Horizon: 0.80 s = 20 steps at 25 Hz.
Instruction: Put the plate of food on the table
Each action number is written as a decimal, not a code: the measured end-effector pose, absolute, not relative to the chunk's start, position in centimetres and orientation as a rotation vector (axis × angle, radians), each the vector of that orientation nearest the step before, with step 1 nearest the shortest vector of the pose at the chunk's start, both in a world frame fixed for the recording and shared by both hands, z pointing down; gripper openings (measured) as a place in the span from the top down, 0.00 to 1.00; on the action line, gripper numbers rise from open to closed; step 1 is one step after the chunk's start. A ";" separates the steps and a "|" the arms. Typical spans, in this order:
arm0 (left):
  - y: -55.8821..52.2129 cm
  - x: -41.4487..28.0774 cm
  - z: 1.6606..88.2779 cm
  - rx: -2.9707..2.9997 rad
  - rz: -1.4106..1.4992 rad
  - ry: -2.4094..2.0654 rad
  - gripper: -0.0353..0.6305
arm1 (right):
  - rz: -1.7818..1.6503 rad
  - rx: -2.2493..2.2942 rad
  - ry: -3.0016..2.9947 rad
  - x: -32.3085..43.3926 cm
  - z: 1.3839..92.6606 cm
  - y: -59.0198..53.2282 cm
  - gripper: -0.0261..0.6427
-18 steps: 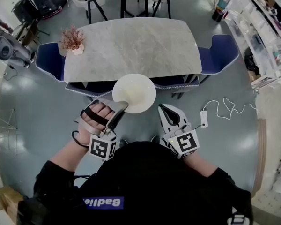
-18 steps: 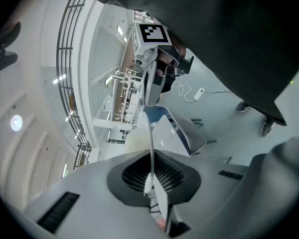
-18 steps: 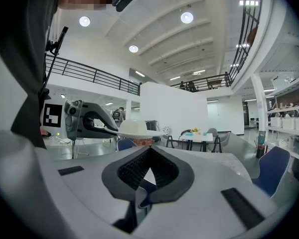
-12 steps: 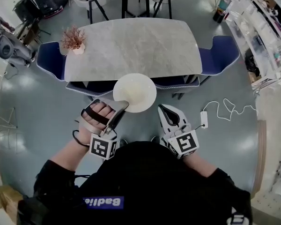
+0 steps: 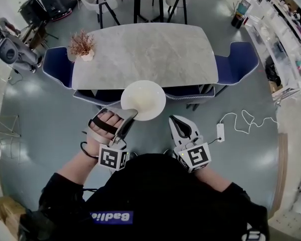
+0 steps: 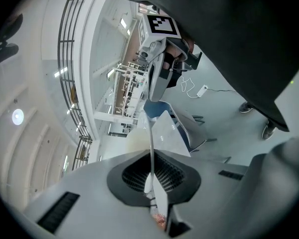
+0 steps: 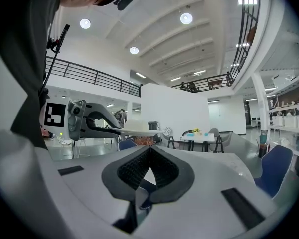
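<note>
— What is counted in the scene?

— One white plate (image 5: 144, 100), one grey table (image 5: 145, 54) and two grippers are counted. Four blue chairs (image 5: 235, 60) are set around the table: one at its left end, one at its right end, and two tucked in along its near side. One potted plant (image 5: 81, 45) is placed at the far left corner of the tabletop.

— What is given by one view and not by another?

— In the head view the plate is seen from above as a full round disc. In the left gripper view it is seen only as a thin edge clamped between the jaws. In the right gripper view the plate is shown side-on and held level.

— Where is the plate relative to the grippers?

— It is held in the air over the table's near edge and the near chairs. Its near left rim is pinched by the left gripper (image 5: 133, 112). The right gripper (image 5: 174, 118) is kept just right of the plate, apart from it, with its jaws closed on nothing.
</note>
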<state>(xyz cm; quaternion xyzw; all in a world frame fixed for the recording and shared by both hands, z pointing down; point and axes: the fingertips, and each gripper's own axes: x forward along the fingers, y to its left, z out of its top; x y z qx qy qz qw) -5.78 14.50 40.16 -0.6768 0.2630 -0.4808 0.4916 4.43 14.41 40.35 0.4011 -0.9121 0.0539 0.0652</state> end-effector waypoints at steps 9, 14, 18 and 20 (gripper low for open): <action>11.2 -6.3 43.4 -1.665 -1.329 0.812 0.92 | 0.181 1.159 -2.837 7.1 41.2 13.3 0.94; 9.4 -5.6 45.3 -1.635 -1.406 0.839 0.92 | 0.206 1.112 -2.853 9.5 42.1 13.0 0.94; 8.4 -4.8 46.0 -1.625 -1.419 0.860 0.92 | 0.236 1.065 -2.837 10.2 42.9 13.0 0.94; 7.8 -4.3 46.2 -1.621 -1.420 0.852 0.92 | 0.243 1.055 -2.831 10.2 42.9 12.7 0.94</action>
